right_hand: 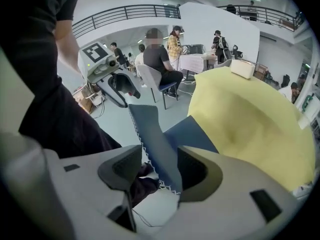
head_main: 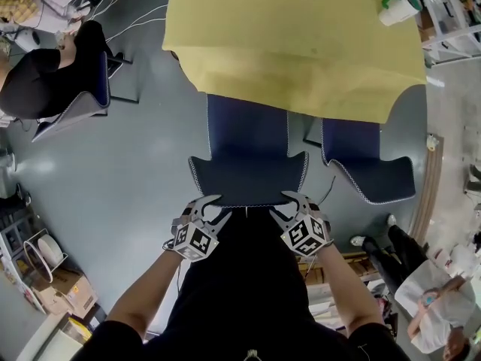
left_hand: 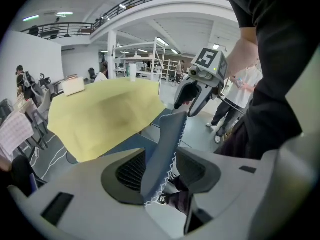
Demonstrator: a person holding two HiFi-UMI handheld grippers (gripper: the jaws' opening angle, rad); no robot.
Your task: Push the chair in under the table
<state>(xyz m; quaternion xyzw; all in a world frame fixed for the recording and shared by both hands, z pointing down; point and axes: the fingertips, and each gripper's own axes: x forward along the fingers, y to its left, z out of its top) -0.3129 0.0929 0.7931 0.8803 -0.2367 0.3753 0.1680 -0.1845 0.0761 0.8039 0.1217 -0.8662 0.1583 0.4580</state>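
A dark blue chair stands with its seat partly under the table with the yellow cloth. Its backrest faces me. My left gripper and right gripper both stand open astride the backrest's top edge, one near each corner. In the left gripper view the backrest edge runs between the left gripper's pads with gaps on both sides, and the right gripper shows further along. The right gripper view shows the same edge between the right gripper's spread pads.
A second blue chair stands just right of mine, also partly under the table. A white cup with a green lid sits on the table's far right corner. A person sits on a chair at left; other people stand at lower right. Boxes lie at lower left.
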